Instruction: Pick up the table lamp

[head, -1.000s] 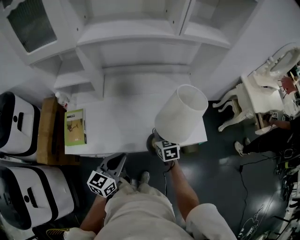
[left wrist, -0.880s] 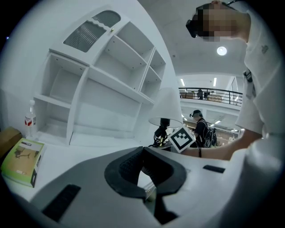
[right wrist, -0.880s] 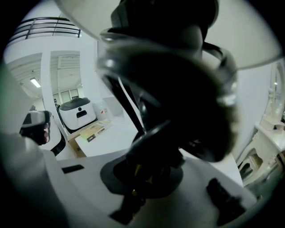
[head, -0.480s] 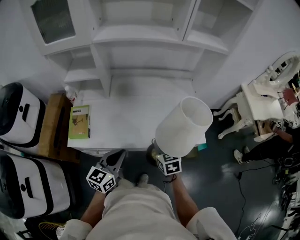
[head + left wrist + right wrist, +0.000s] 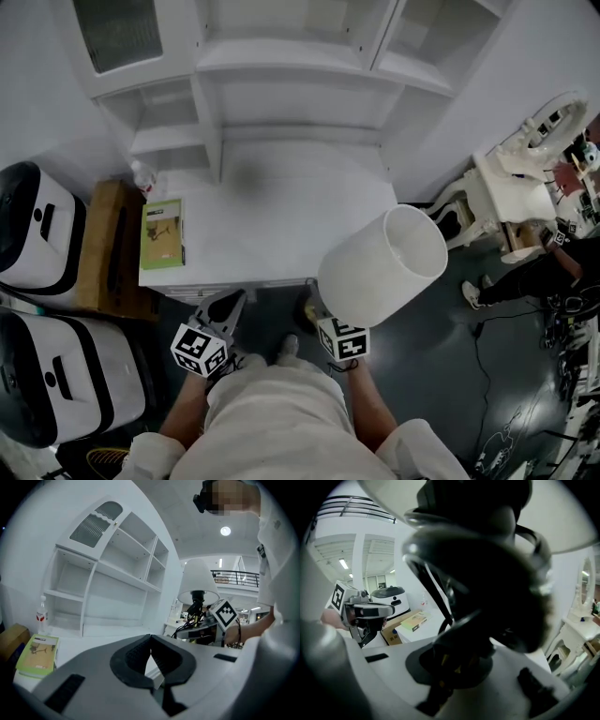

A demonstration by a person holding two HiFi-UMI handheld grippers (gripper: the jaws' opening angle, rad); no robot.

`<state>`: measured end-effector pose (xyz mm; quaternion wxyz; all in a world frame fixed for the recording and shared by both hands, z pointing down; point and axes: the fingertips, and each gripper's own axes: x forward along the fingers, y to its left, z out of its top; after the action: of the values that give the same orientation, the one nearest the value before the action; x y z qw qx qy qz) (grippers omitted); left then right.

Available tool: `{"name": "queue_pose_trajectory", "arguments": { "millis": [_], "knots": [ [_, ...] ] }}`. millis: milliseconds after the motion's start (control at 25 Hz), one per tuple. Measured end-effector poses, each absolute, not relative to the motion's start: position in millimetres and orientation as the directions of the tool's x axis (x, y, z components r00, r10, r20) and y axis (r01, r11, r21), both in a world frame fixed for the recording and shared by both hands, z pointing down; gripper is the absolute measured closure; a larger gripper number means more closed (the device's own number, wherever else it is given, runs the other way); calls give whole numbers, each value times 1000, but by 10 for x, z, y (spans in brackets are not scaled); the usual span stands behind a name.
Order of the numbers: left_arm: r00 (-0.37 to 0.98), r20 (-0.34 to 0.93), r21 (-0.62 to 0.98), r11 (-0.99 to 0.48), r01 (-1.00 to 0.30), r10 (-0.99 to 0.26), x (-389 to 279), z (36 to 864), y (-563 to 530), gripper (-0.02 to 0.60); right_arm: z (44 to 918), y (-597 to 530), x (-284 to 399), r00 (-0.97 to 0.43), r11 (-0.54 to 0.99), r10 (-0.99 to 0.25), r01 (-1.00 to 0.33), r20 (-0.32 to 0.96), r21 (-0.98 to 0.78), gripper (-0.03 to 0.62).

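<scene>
The lamp (image 5: 384,267) is now clear of the desk (image 5: 272,225), stem clamped in the right claw (image 5: 454,663); left claw (image 5: 151,660) closed on nothing; pickup seems done

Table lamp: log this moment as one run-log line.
table lamp: tilted, clear of the desk | right tool: shut on its stem | left tool: shut, empty
</scene>
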<state>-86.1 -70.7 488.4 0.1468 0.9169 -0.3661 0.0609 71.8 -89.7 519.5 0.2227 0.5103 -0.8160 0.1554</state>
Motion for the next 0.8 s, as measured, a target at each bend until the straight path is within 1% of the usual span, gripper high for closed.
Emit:
{"name": "queue_pose_trajectory", "arguments": {
  "millis": [360, 480, 640, 800],
  "knots": [
    [699, 287, 201, -672, -713, -655, -1703, 5171, -475, 572, 5105, -358, 313, -336, 384, -797, -923, 501, -8, 571],
    [697, 292, 193, -673, -714, -655, -1968, 5199, -415, 572, 5102, -138, 158, -327, 367, -803, -930, 498, -18, 572],
    [696, 303, 135, -693, -708, -651, -2277, 5181, -359, 572, 5118, 189, 28, -300, 340, -808, -940, 507, -15, 572],
    [704, 292, 130, -703, -700, -647, -2497, 5125, -393, 572, 5113, 440, -55, -281, 320, -817, -947, 504, -9, 571]
  ]
}}
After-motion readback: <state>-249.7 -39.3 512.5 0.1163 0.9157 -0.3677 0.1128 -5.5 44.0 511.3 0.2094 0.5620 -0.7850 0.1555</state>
